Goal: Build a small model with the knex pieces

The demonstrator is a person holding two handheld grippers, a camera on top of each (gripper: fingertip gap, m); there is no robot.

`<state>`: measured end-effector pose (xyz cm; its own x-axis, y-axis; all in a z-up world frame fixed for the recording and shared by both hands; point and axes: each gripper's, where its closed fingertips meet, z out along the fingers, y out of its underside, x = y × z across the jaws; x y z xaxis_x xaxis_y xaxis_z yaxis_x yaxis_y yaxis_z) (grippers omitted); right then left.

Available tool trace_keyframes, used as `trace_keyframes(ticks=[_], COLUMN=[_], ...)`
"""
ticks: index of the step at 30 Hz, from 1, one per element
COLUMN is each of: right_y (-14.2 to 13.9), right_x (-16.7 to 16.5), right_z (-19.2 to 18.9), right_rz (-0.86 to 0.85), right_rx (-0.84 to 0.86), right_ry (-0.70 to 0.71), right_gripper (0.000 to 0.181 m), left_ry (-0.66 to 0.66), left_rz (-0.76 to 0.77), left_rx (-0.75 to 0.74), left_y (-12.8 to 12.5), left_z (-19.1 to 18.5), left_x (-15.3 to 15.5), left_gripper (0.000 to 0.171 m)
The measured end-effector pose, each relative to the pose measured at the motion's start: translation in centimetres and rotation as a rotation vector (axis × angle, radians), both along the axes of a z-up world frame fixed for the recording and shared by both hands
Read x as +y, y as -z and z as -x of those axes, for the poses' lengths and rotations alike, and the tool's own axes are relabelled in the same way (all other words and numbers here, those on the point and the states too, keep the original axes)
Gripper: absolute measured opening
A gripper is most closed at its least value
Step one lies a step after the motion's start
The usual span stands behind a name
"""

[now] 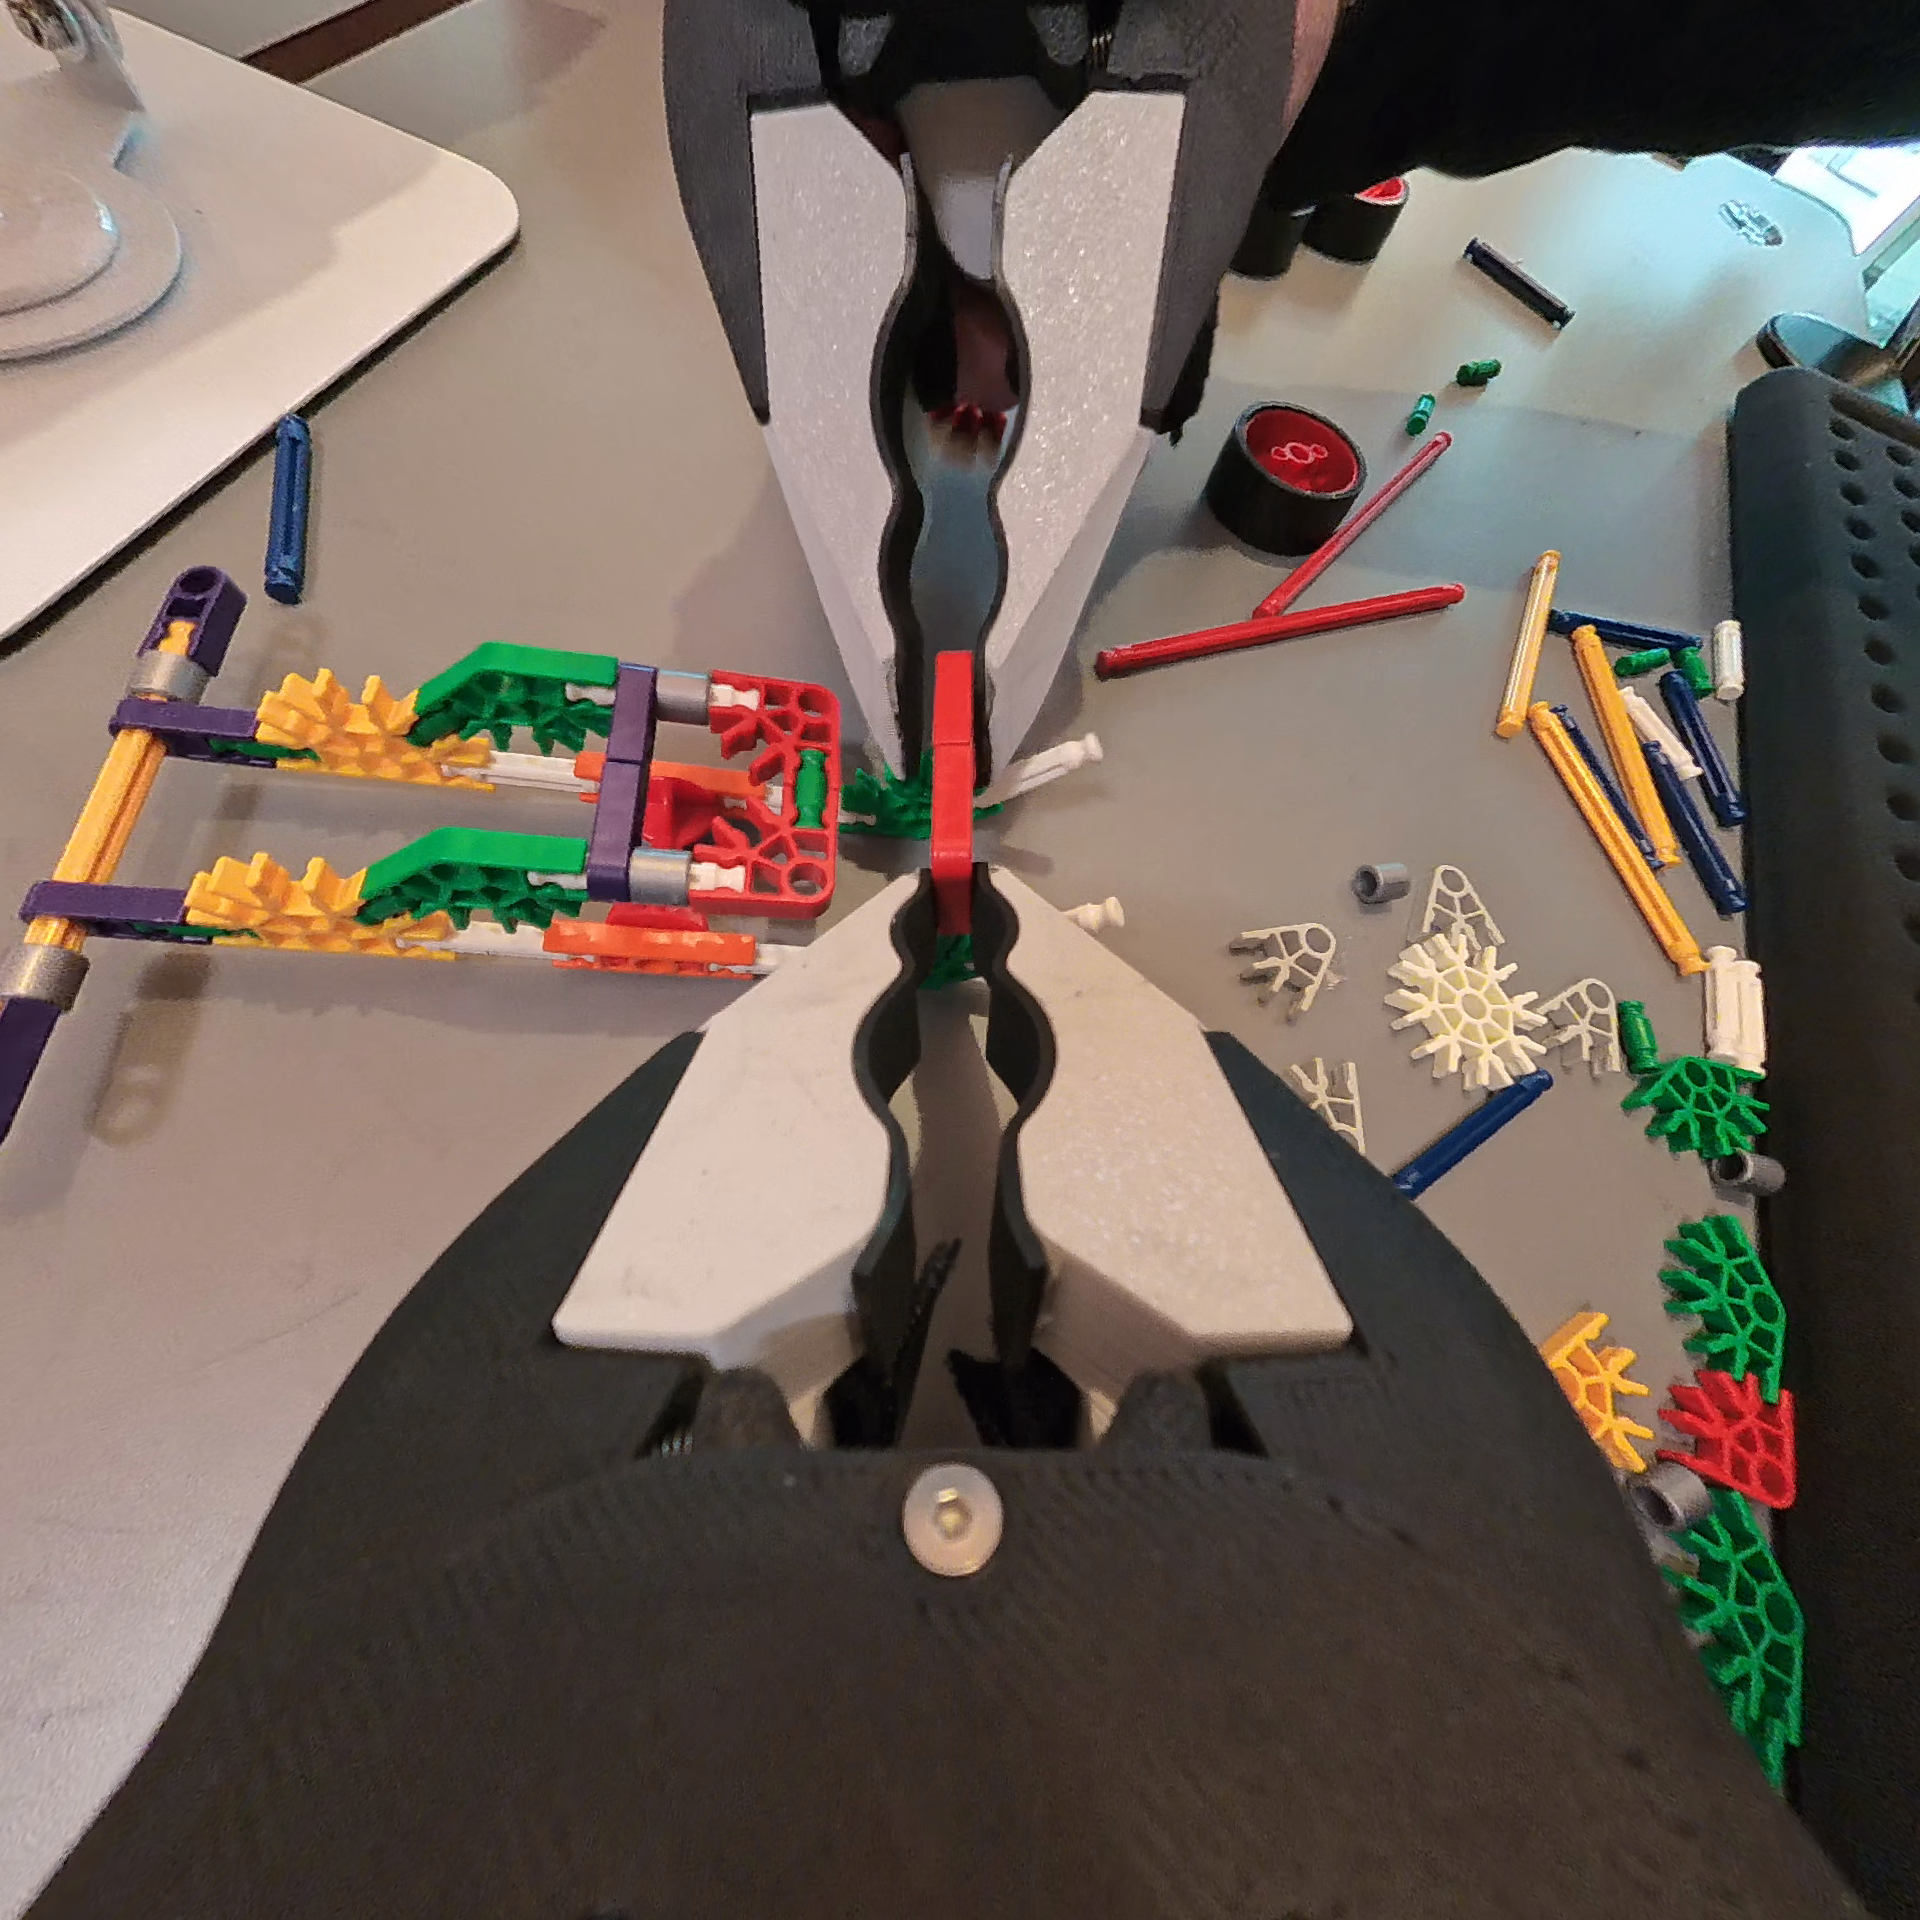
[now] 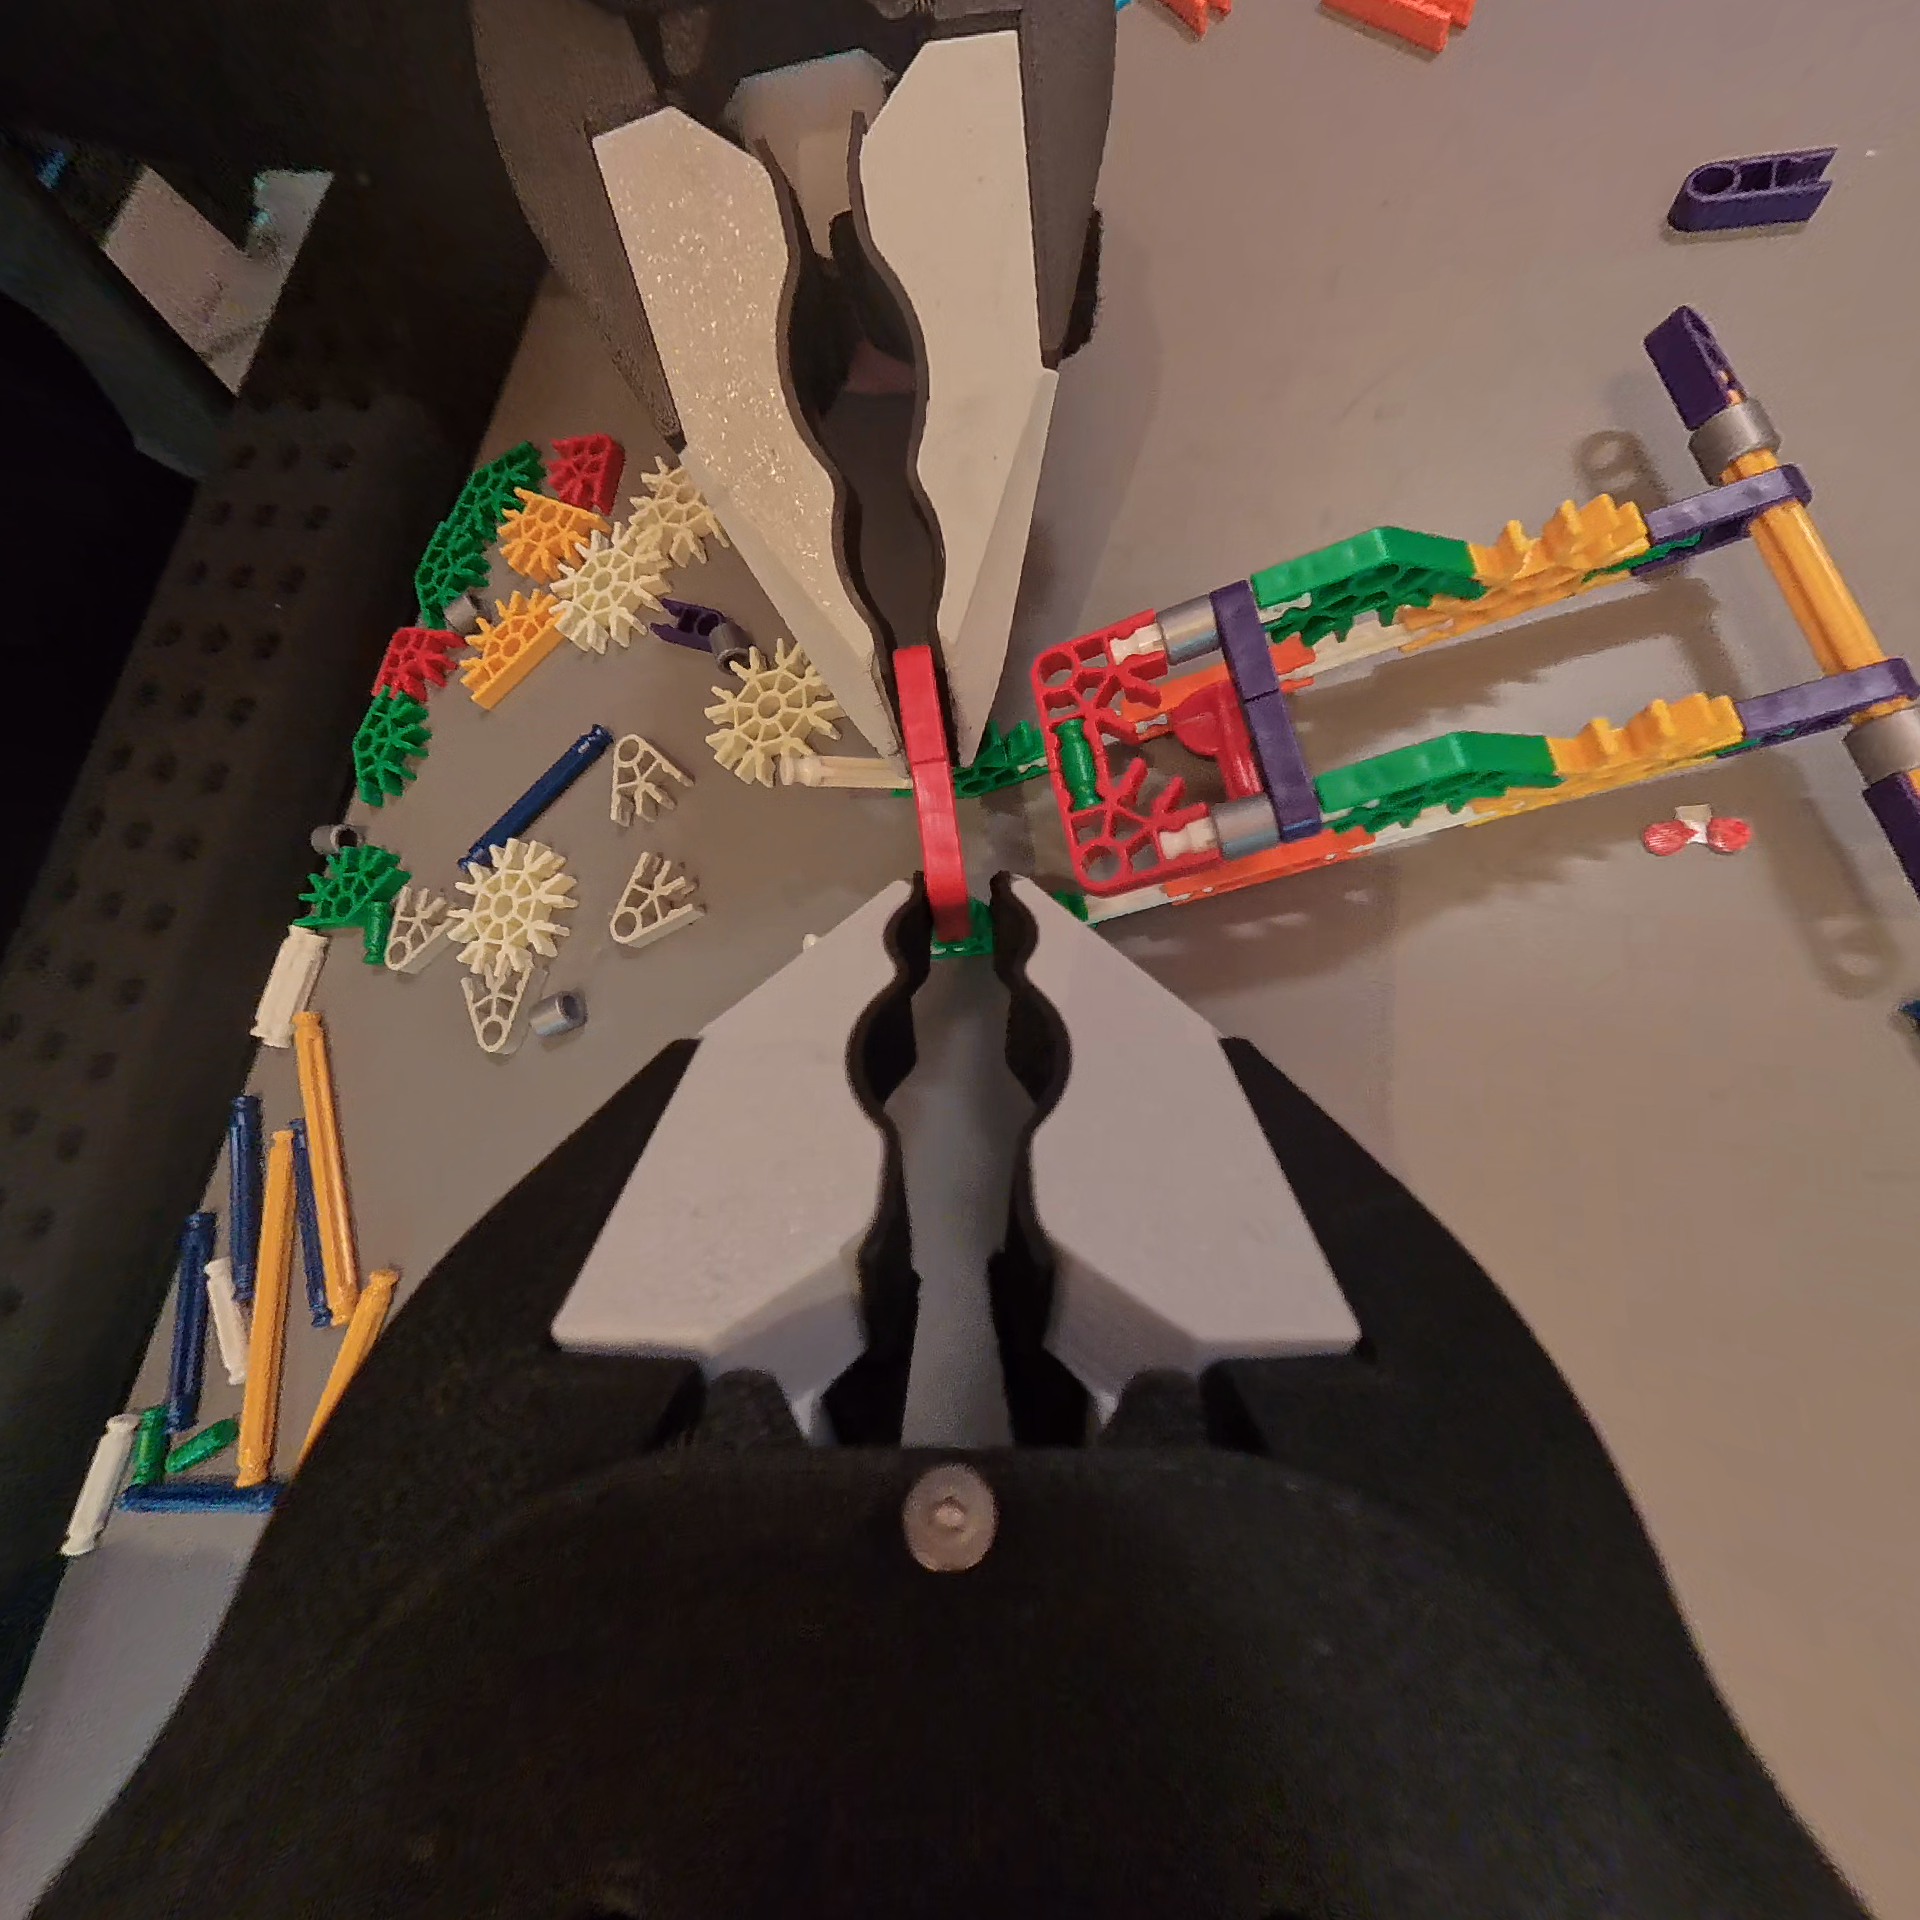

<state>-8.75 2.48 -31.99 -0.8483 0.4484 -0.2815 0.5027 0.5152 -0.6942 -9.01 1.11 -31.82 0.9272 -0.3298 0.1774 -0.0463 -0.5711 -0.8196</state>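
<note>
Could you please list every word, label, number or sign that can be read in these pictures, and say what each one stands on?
None can be read.
The red hub of the black wheel bears small white marks, too small to make out.

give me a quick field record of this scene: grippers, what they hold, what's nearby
left gripper: shut on the flat red plastic connector, near end
right gripper: shut on the same connector, opposite end
under connector: green toothed plastic connector with white rod
beside: multicoloured rod-and-connector model lying on the grey table
loose parts: white snowflake connector, red rods, black wheel with red hub
</note>
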Motion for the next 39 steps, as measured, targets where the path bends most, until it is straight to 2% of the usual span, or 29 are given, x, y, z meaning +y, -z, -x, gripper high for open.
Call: trace_keyframes(ticks=[5,10,12,14,16,24,28,39], right_y=[-0.2,-0.2,-0.2,-0.2,-0.6,-0.3,-0.9,-0.9], right_x=[-0.2,-0.2,0.1,0.6,0.9,0.7,0.2,-0.5], right_z=[-0.2,0.0,-0.4,-0.7,-0.7,-0.2,-0.5,-2.0], right_rz=[0.008,0.021,0.014,-0.009,-0.006,-0.024,-0.035,-0.003], right_rx=[-0.033,-0.054,-0.071,-0.057,-0.039,0.000,0.044,0.051], right_ry=[-0.029,0.008,0.009,0.017,0.039,0.093,0.092,0.136], right_gripper=[0.003,0.004,0.019,0.023,0.018,0.019,0.004,0.003], left_ry=[-0.013,-0.009,0.007,0.009,0.011,0.049,0.086,0.143], left_rz=[-0.003,0.002,0.009,0.015,0.013,0.007,-0.014,-0.014], left_rx=[-0.011,-0.011,-0.004,-0.025,-0.030,-0.003,0.037,0.088], left_y=[-0.1,0.0,0.0,0.0,0.0,-0.1,-0.2,0.2], left_z=[0.3,0.5,0.4,0.4,0.5,0.2,-0.1,-1.0], left_x=[0.1,0.1,0.0,0.0,-0.1,-0.1,-0.2,-0.5], left_gripper=[0.002,0.002,0.002,0.002,0.002,0.002,0.002,0.003])
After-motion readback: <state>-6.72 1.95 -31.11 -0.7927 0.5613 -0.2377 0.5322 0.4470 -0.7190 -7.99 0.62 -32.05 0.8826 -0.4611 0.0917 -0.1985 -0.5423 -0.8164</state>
